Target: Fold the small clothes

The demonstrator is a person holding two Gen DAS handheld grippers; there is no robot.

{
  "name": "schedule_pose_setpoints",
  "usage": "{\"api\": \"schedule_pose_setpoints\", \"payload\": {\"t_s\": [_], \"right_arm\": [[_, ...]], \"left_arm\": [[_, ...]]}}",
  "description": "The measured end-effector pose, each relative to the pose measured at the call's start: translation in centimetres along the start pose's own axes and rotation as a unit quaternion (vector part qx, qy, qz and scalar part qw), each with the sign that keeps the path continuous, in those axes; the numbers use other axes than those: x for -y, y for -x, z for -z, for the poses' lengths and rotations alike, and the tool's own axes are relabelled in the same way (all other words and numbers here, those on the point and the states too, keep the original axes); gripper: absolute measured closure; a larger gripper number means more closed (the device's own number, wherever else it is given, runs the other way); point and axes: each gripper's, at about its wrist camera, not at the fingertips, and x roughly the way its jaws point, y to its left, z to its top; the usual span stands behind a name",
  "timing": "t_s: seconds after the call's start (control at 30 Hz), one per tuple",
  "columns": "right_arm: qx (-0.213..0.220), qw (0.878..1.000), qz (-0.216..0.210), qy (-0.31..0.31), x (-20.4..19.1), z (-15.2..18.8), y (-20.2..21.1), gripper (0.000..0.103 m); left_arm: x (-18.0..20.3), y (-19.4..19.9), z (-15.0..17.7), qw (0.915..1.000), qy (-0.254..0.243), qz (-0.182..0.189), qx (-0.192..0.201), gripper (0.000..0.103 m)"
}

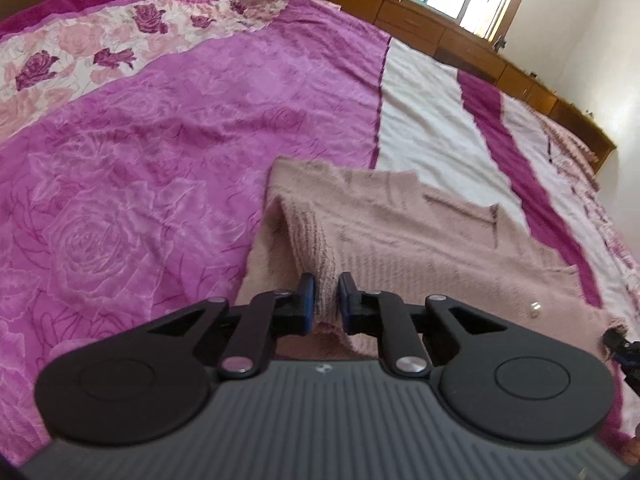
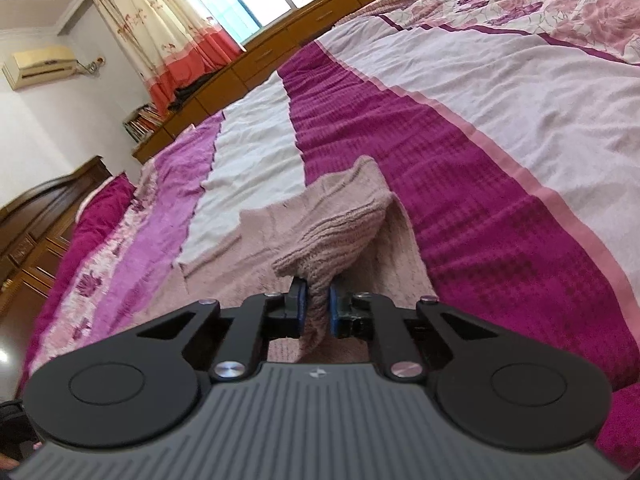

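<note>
Fold just starting: a fuzzy pale-pink knitted garment (image 1: 420,232) lies flat on the magenta rose-patterned bedspread (image 1: 140,168), its near hem pinched at both corners. Left gripper (image 1: 327,300) and right gripper (image 2: 316,304) are each nearly closed, pads clamping a ridge of knit. Next move probably calls for lifting both corners evenly and carrying them toward the far edge.
</note>
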Motion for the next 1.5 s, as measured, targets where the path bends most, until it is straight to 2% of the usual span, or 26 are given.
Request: {"api": "schedule_pose_setpoints", "payload": {"t_s": [0.2, 0.63, 0.83, 0.9, 0.93, 1.03, 1.13, 1.2, 1.23, 1.3, 1.33, 1.4, 1.5], "right_arm": [[-0.003, 0.999, -0.029, -0.016, -0.3, -1.6, 0.2, 0.091], [0.014, 0.998, -0.049, -0.032, -1.5, -5.6, -3.1, 0.093], [0.031, 0.996, -0.039, -0.069, -1.4, -6.8, -6.6, 0.093], [0.031, 0.996, -0.028, -0.076, -1.2, -6.8, -8.1, 0.093], [0.029, 0.996, -0.021, -0.079, -1.1, -6.8, -8.8, 0.093], [0.021, 0.996, -0.006, -0.083, -0.7, -6.5, -10.6, 0.092], [0.011, 0.997, 0.006, -0.081, -0.2, -6.2, -12.0, 0.090], [0.003, 0.997, 0.012, -0.079, 0.0, -6.1, -12.6, 0.074], [0.002, 0.997, 0.012, -0.076, 0.1, -6.1, -12.7, 0.068], [0.005, 0.998, 0.002, -0.065, 0.0, -5.9, -12.6, 0.052], [0.005, 0.998, -0.002, -0.058, -0.2, -5.9, -12.4, 0.049], [0.004, 0.999, -0.005, -0.035, -0.8, -5.8, -11.9, 0.042], [0.006, 1.000, 0.002, 0.005, -1.6, -5.8, -10.8, 0.041]], "left_arm": [[1.0, 0.7, -1.2, 0.9994, 0.009, 0.018, 0.028, 0.089], [1.5, -1.6, -4.6, 0.9980, 0.038, 0.010, 0.048, 0.089], [1.3, -4.7, -6.6, 0.9966, 0.062, -0.002, 0.053, 0.089], [1.1, -6.0, -7.1, 0.9964, 0.065, -0.015, 0.053, 0.096], [1.0, -6.7, -7.3, 0.9964, 0.065, -0.022, 0.051, 0.096], [0.9, -8.6, -7.4, 0.9972, 0.057, -0.033, 0.037, 0.096], [1.3, -9.6, -7.0, 0.9980, 0.025, -0.046, 0.035, 0.094], [1.7, -9.9, -6.7, 0.9977, 0.008, -0.056, 0.037, 0.093], [1.8, -10.0, -6.6, 0.9976, 0.003, -0.058, 0.037, 0.093], [1.8, -10.0, -6.4, 0.9977, -0.002, -0.058, 0.034, 0.092], [1.7, -9.9, -6.3, 0.9978, -0.001, -0.059, 0.031, 0.090], [1.5, -9.5, -6.2, 0.9979, 0.000, -0.059, 0.028, 0.079], [1.5, -8.4, -6.0, 0.9978, -0.011, -0.057, 0.033, 0.071]]}}
